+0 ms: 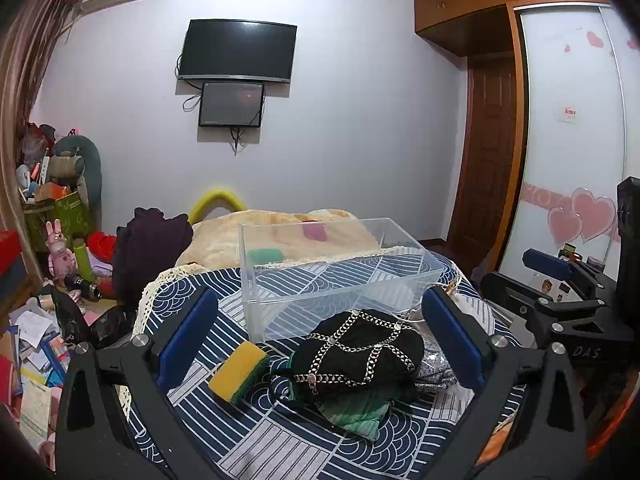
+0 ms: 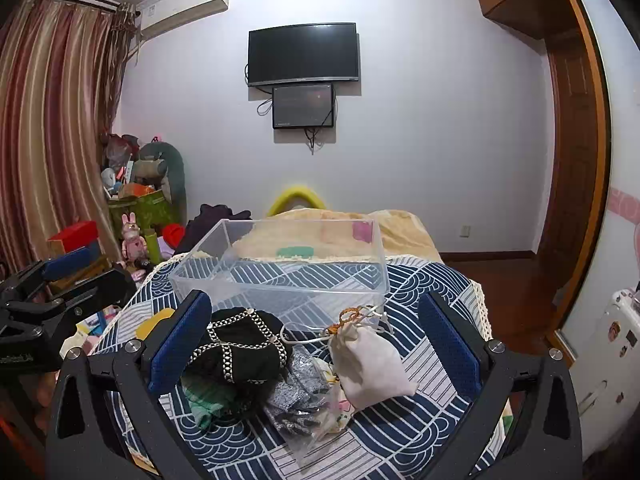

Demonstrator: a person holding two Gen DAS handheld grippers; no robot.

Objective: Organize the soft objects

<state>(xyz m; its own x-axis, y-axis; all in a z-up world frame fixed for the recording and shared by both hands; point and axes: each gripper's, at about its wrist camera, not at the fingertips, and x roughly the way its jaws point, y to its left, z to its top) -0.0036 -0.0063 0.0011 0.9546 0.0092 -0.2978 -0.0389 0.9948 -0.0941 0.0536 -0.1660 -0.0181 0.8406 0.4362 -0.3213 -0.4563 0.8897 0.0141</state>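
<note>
The left gripper [image 1: 320,344] is held wide open, nothing gripped; a yellow sponge [image 1: 237,372] and black chained cloth [image 1: 360,354] lie between its pads. The right gripper [image 2: 320,344] is likewise spread empty over a white pouch [image 2: 370,362]. Beyond stands the clear bin [image 1: 340,270]; bare patterned cloth [image 2: 420,280] is seen beside it.

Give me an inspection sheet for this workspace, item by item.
Surface: blue-and-white patterned cloth.
Job's things: clear plastic bin, nothing inside; yellow-green sponge; black chain-trimmed fabric lying on green cloth; white drawstring pouch; grey item in plastic bag.
Clutter: papers and toys at left.
Grippers: left hand-held gripper open; right hand-held gripper open; both hold nothing.
Cables: dangling under wall screens.
Surroundings: curtain, wardrobe.
</note>
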